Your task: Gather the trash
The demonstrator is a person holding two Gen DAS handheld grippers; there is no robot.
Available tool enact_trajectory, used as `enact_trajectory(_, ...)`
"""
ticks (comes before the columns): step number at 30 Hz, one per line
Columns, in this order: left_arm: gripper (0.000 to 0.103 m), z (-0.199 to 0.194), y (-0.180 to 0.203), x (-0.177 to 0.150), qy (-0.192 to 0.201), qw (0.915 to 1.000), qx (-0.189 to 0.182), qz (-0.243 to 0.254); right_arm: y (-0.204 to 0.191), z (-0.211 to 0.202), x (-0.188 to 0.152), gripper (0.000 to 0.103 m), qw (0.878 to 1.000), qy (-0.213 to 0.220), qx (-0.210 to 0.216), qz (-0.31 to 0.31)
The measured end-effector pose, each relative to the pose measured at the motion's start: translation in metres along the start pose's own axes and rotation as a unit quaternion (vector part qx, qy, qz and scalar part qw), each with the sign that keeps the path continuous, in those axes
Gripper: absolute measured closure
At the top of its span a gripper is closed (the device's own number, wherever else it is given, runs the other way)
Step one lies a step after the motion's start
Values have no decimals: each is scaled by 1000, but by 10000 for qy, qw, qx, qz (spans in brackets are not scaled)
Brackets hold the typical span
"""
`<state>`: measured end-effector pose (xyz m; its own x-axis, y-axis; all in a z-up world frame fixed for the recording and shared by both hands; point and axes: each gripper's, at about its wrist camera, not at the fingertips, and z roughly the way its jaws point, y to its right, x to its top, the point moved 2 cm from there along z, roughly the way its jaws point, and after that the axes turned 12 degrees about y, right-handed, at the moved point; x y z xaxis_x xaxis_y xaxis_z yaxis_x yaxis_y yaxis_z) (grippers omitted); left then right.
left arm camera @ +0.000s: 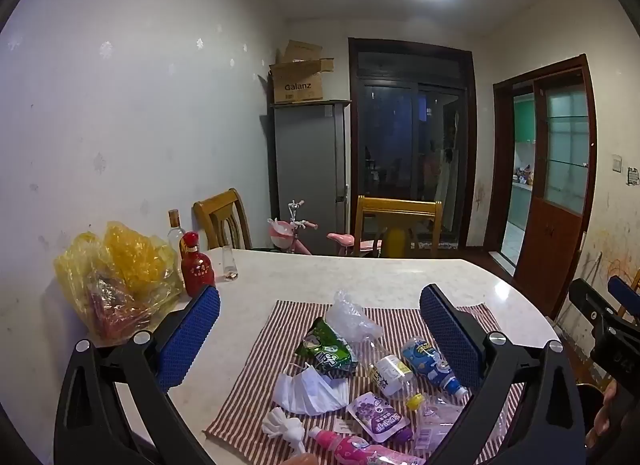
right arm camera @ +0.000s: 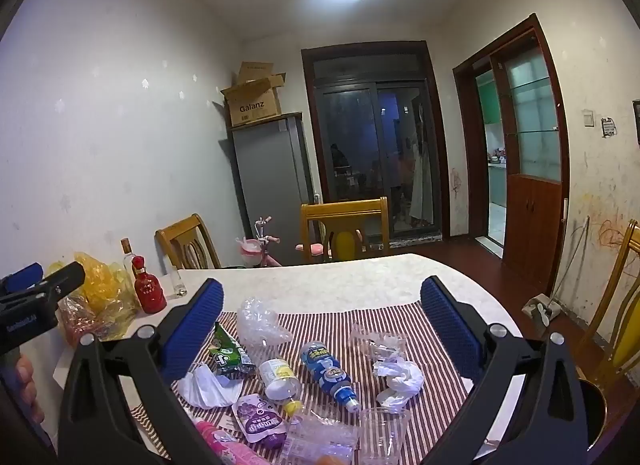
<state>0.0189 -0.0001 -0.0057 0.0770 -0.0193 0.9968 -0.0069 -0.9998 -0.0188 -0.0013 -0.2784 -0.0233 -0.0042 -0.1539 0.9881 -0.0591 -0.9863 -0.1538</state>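
**Trash spread on a striped mat, both grippers hovering with fingers wide apart**

Trash lies scattered over a red-and-white striped mat (right arm camera: 436,389) at the near end of a pale marble tabletop (right arm camera: 340,277). Among it are a green snack wrapper (right arm camera: 228,353), a crumpled clear plastic bag (right arm camera: 260,321), a white face mask (right arm camera: 208,385), a small clear bottle with a white label (right arm camera: 278,379) and a yellow cap, a blue-labelled bottle (right arm camera: 330,373) lying on its side, a purple drink pouch (right arm camera: 258,421), a pink bottle (right arm camera: 224,445) at the near edge, a wad of white tissue (right arm camera: 400,379), a piece of crumpled clear packaging (right arm camera: 376,339) and a clear plastic cup (right arm camera: 382,433).

The right gripper (right arm camera: 322,305) is held above the mat, its blue-padded fingers (right arm camera: 448,325) spread wide with nothing between them; no pad touches any item. The left gripper (left arm camera: 320,313) hangs over the left part of the same heap, its fingers (left arm camera: 192,329) equally wide apart and clear of the litter. Each gripper shows at the edge of the other's view, with part of a hand (right arm camera: 28,389) on the left one's grip.

At the far left of the tabletop, off the mat, stand a yellow plastic bag (left arm camera: 120,273), a red bottle (left arm camera: 196,269), a clear bottle with a cork-coloured top (left arm camera: 175,229) and a small glass (left arm camera: 229,263). Wooden chairs (left arm camera: 400,225) stand beyond the table.
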Motion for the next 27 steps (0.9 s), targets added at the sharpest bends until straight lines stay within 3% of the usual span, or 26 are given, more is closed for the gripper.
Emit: enact_trajectory(27, 6, -5, 0, -2, 62, 10000, 6, -17, 2, -1, 1, 4, 10000, 48, -10, 70)
